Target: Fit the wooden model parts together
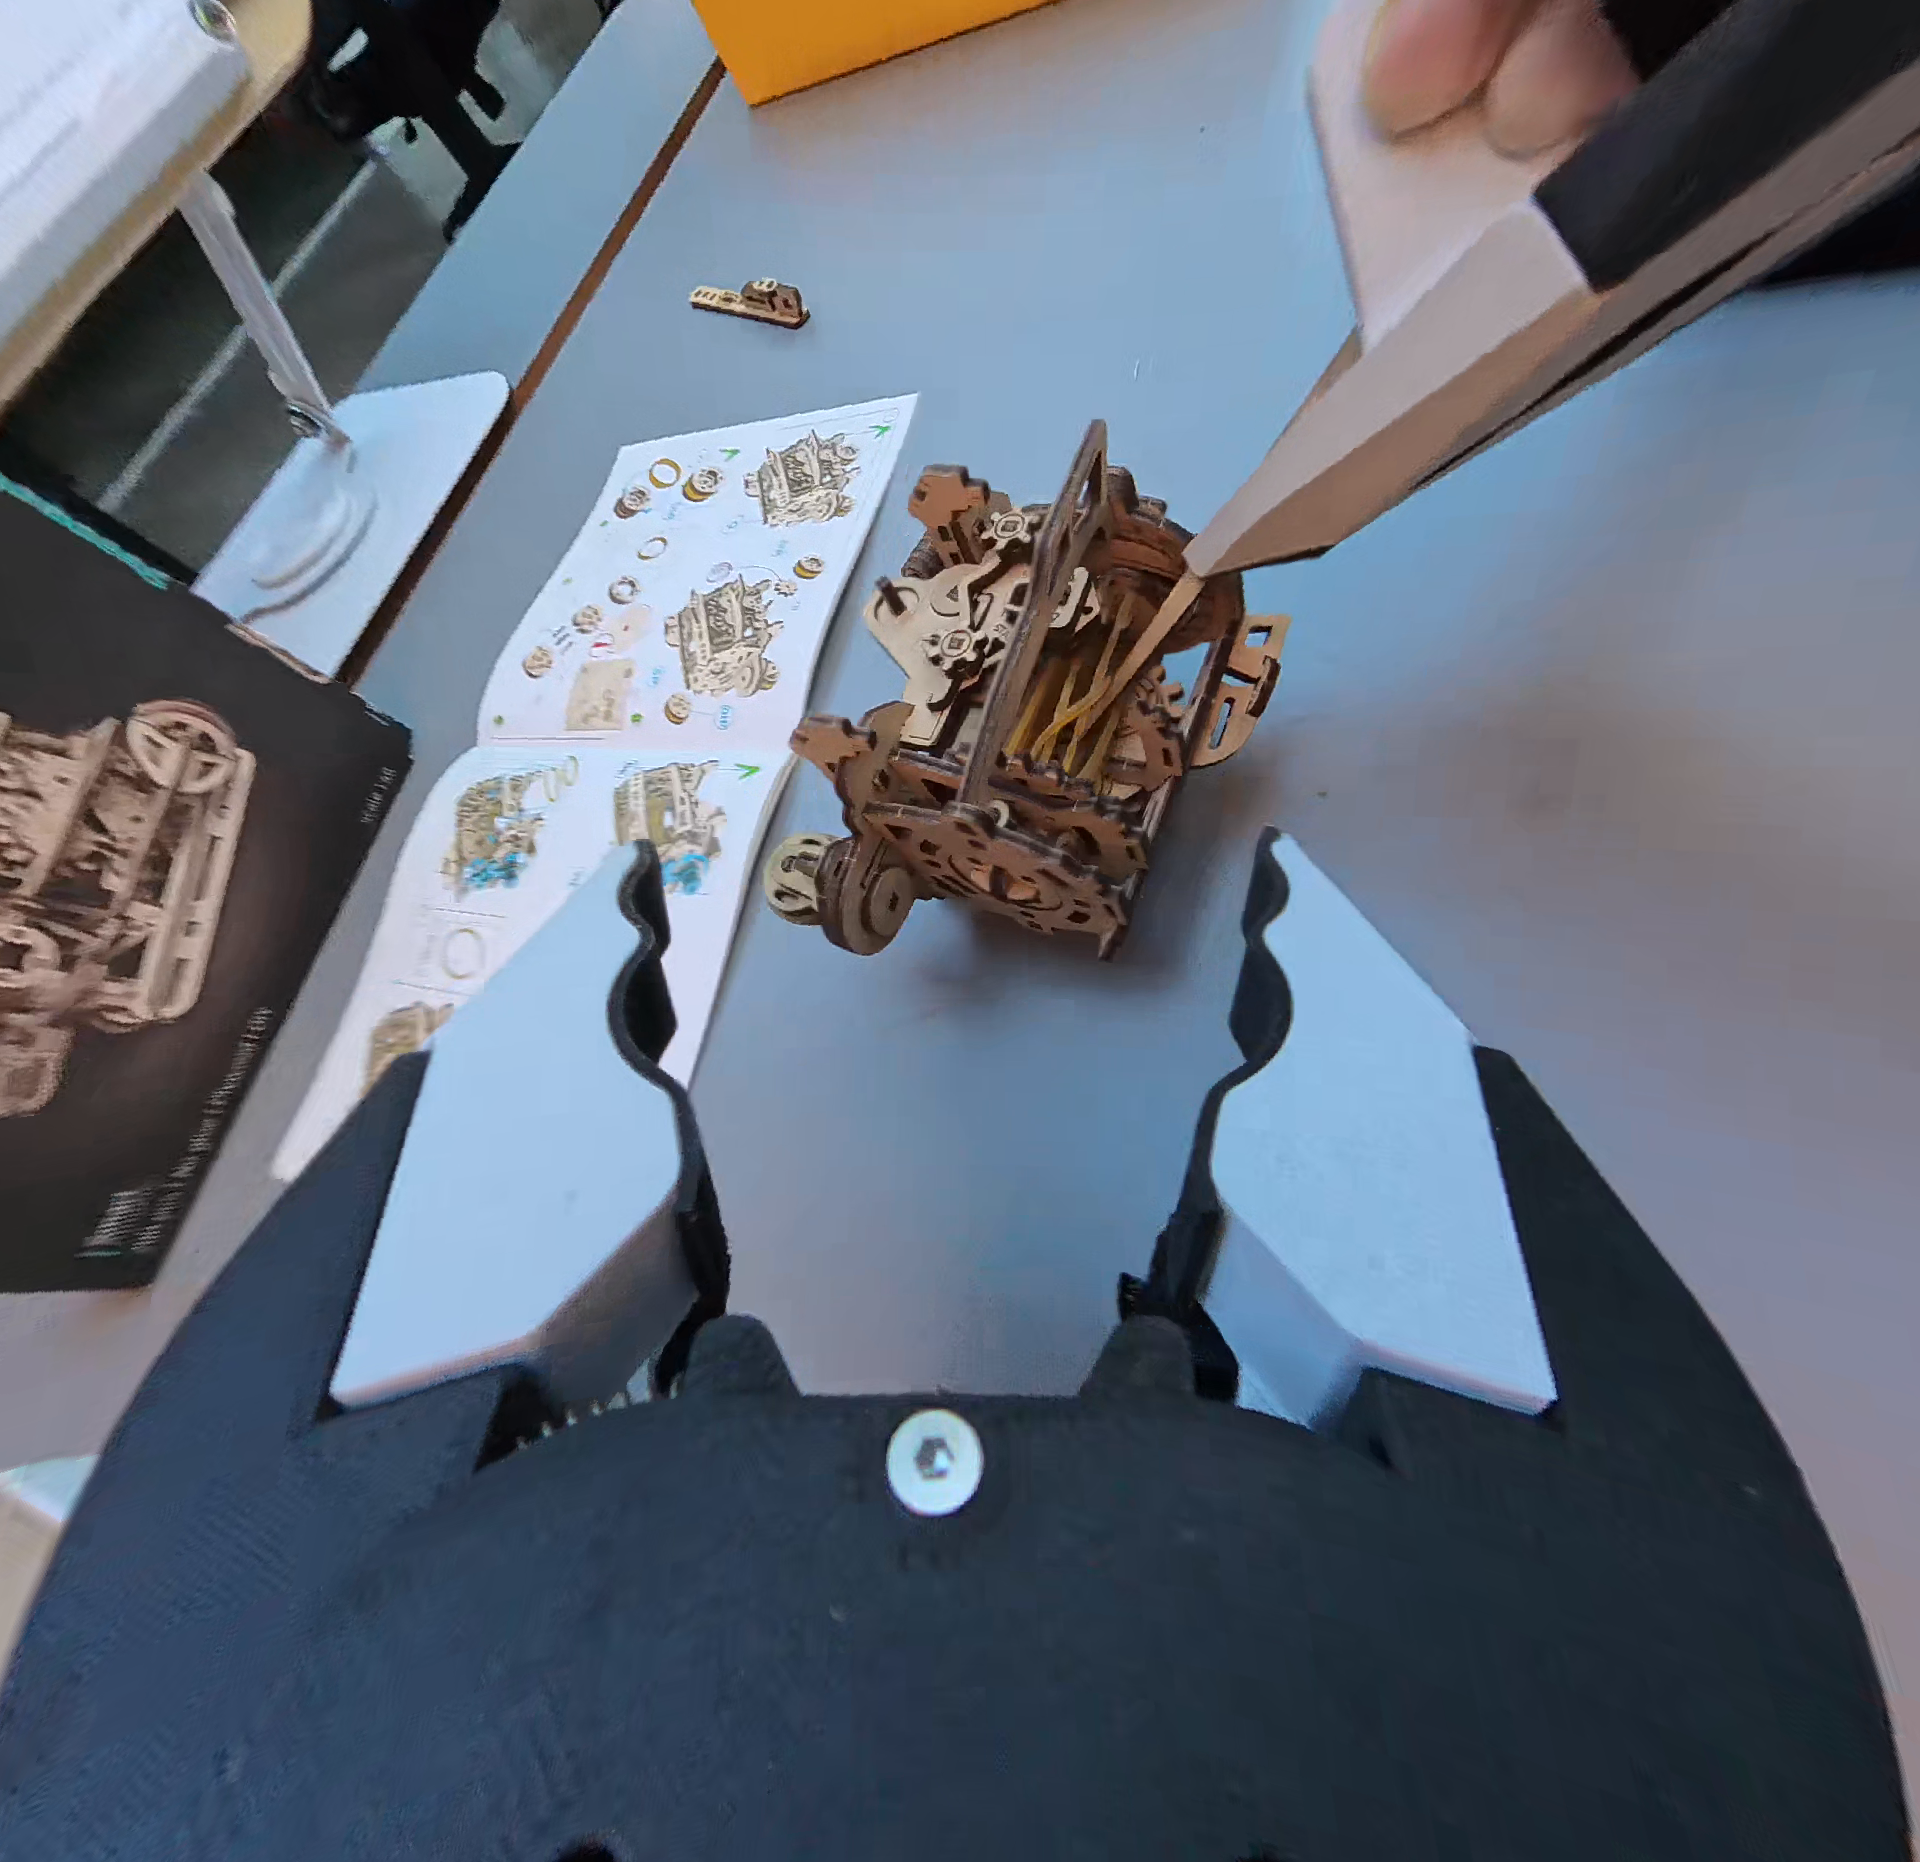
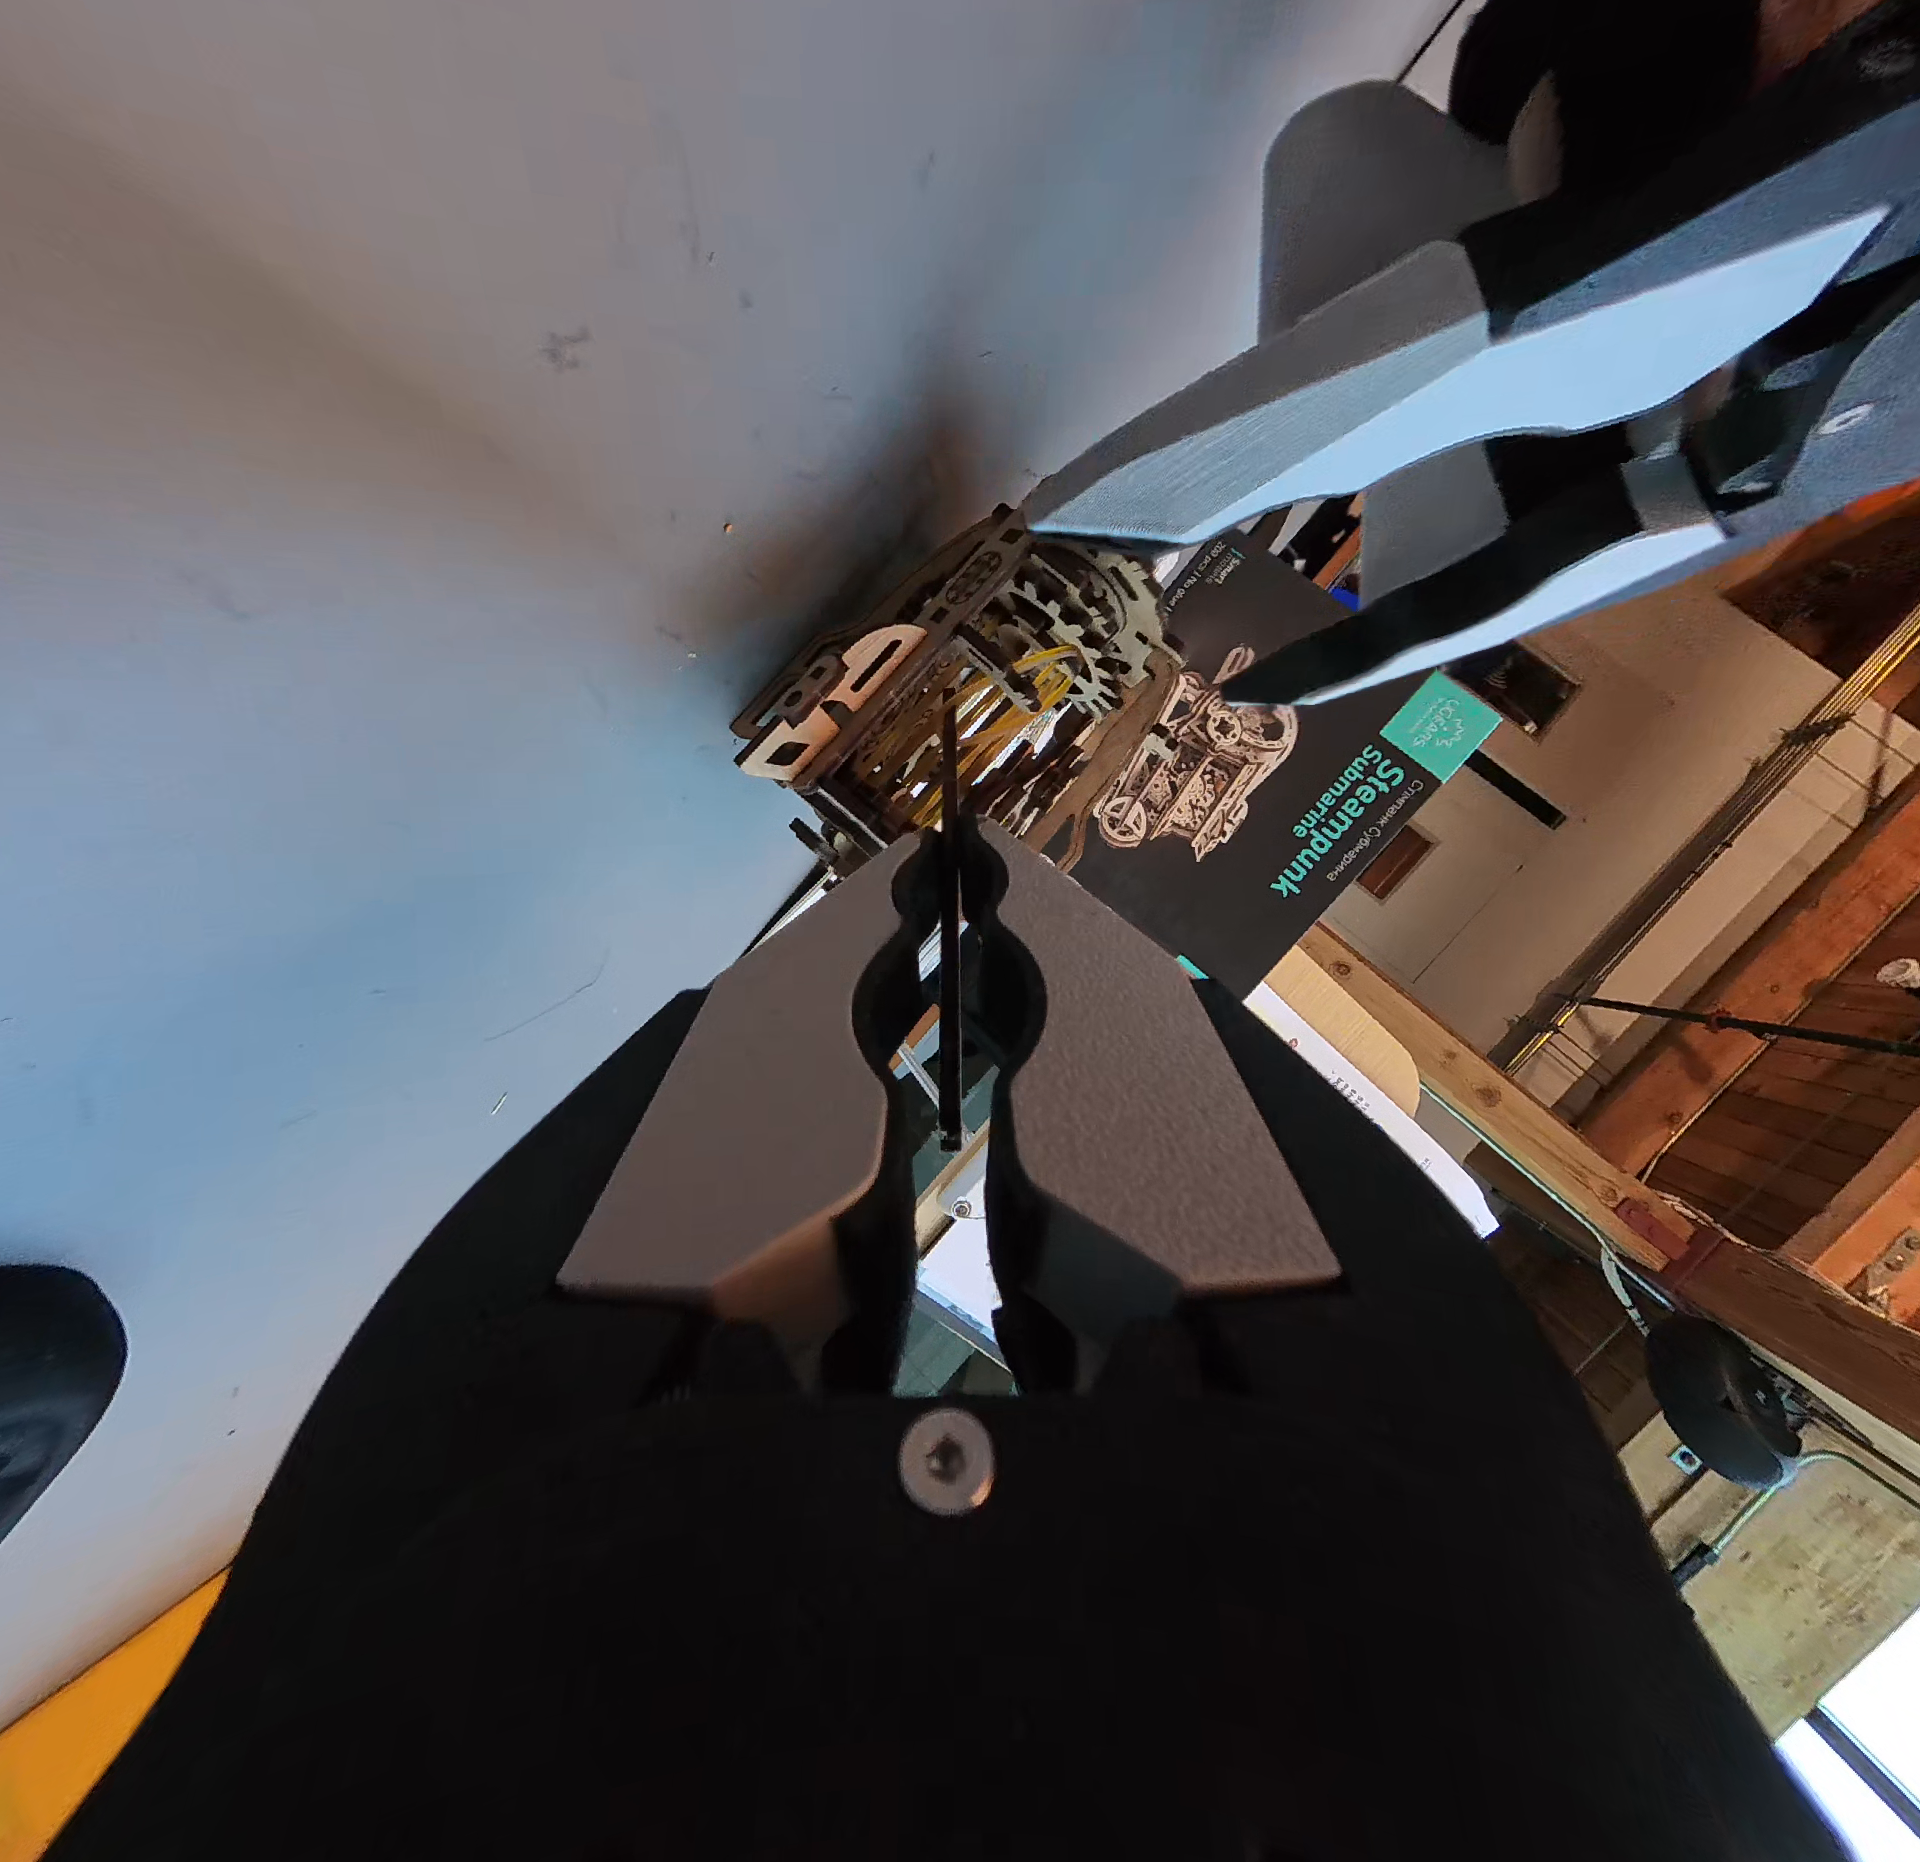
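Two grippers worked around a half-built wooden model on a grey table.

One thin wooden stick was pinched between the closed fingers of the right gripper, its far end reaching in among the model's yellow rubber bands. The left gripper hovered just short of the model, spread wide and holding nothing. An open instruction booklet lay just left of the model, a dark box lay beyond the booklet, and a small loose wooden part rested farther back, well apart.
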